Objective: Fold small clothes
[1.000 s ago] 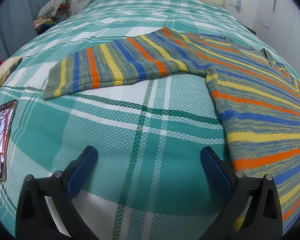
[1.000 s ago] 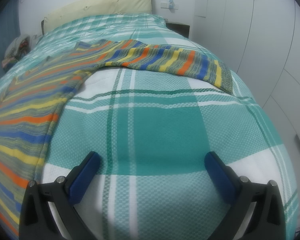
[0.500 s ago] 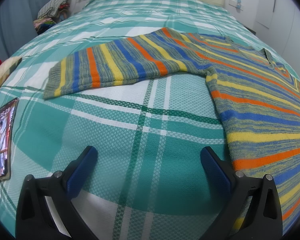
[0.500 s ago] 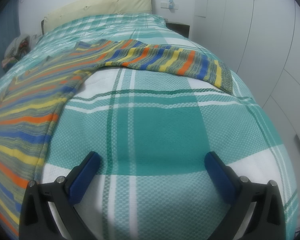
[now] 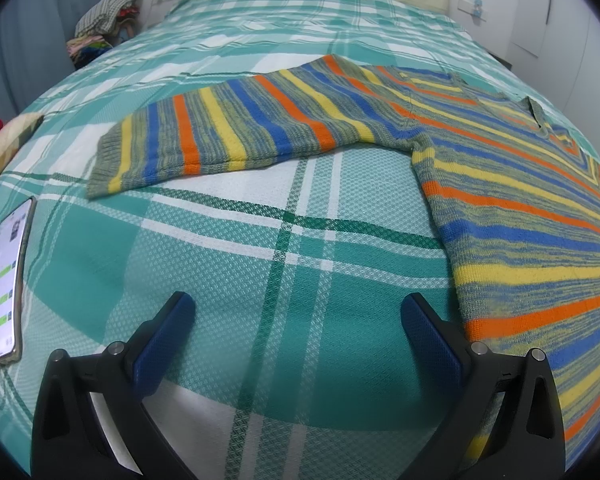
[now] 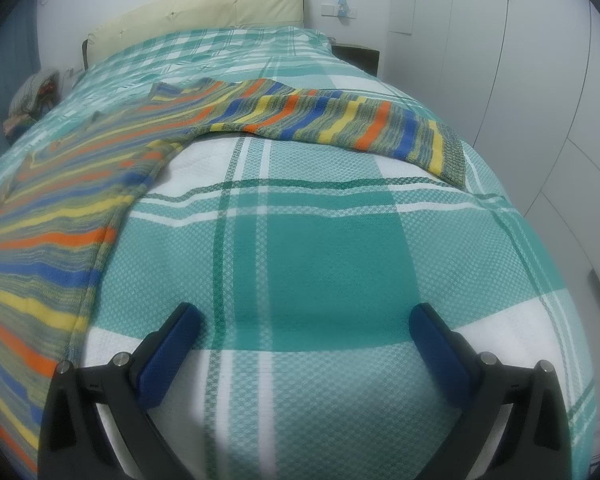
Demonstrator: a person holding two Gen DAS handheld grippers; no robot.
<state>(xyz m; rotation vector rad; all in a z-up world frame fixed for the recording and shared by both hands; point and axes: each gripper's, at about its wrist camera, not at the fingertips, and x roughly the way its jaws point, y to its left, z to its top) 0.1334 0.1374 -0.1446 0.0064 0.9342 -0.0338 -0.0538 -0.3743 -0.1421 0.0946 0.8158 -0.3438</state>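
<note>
A striped knit sweater [image 5: 520, 208] in blue, orange, yellow and grey-green lies flat on the bed, face up, sleeves spread. One sleeve [image 5: 228, 136] stretches left in the left wrist view; the other sleeve [image 6: 340, 124] stretches right in the right wrist view, where the sweater's body [image 6: 60, 216] fills the left side. My left gripper [image 5: 298, 312] is open above bare bedspread, left of the sweater's side hem. My right gripper [image 6: 304, 322] is open over bedspread, right of the body. Neither holds anything.
A teal and white checked bedspread [image 5: 284, 264] covers the bed. A lit phone [image 5: 6, 284] lies at the left edge. A cream headboard [image 6: 204, 12] is at the far end, a pile of clothes [image 5: 104, 20] beyond the left side, white wardrobe doors [image 6: 540, 80] to the right.
The phone's screen now shows a light page instead of a picture. Both grippers and the sweater have stayed in place.
</note>
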